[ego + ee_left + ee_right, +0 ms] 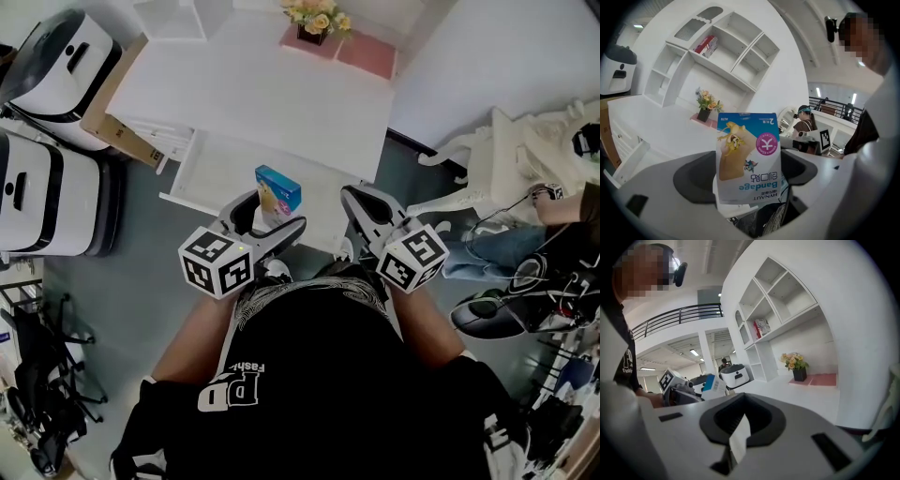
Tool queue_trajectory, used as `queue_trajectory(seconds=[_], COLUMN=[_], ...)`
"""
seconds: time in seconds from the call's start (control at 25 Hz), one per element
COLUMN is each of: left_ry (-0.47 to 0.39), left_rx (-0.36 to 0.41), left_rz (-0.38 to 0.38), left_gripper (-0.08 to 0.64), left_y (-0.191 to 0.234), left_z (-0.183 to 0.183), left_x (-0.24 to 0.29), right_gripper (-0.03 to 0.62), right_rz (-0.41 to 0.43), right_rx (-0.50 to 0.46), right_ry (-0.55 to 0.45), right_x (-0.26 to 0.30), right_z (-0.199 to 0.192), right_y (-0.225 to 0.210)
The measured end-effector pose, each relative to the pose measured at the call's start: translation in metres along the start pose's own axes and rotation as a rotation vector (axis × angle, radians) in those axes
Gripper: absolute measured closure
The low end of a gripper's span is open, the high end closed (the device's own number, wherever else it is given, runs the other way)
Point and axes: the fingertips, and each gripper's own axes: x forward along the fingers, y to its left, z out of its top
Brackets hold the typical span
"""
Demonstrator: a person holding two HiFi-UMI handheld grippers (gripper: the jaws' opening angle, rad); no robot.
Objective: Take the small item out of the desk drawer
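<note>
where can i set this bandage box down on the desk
The white desk top is widely bare between the white shelf unit and the pink mat with flowers. The open white drawer looks bare too. It is crowded at the drawer's near edge, where the left gripper holds the blue-and-white bandage box.

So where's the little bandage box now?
The bandage box is pinched in the left gripper, just left of the middle in the head view. It is held up over the open drawer at the front of the white desk.
</note>
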Motion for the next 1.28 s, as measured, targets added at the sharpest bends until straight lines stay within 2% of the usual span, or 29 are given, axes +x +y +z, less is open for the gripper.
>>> queue_trajectory(seconds=[0.2,0.56,0.84,1.04,1.28], left_ry=[0.01,-0.008,-0.06,-0.089,-0.107], left_rx=[0.023,0.05,0.044,0.021,-0.002], left_rz=[-0.038,-0.069,-0.021,0.041,0.076], left_gripper=[0.123,0.123,0.123,0.123,0.123], left_y=[0.0,-0.013,-0.03,-0.04,-0.072], left_z=[-0.001,0.0,0.002,0.002,-0.014], left_x=[-0.011,-0.023,-0.023,-0.018,-0.001], right_gripper=[0.584,0.584,0.584,0.584,0.584], right_rz=[-0.042,-0.02,0.015,0.058,0.078], right_rx=[-0.053,-0.026,-0.055,-0.069,-0.059], right_ry=[0.042,0.003,-0.002,0.005,0.008], right_x=[0.002,-0.005,-0.019,-0.043,-0.079], right_z=[-0.011,-0.005,0.0,0.003,-0.004], right_y=[0.014,0.025,0.017,0.008,-0.009])
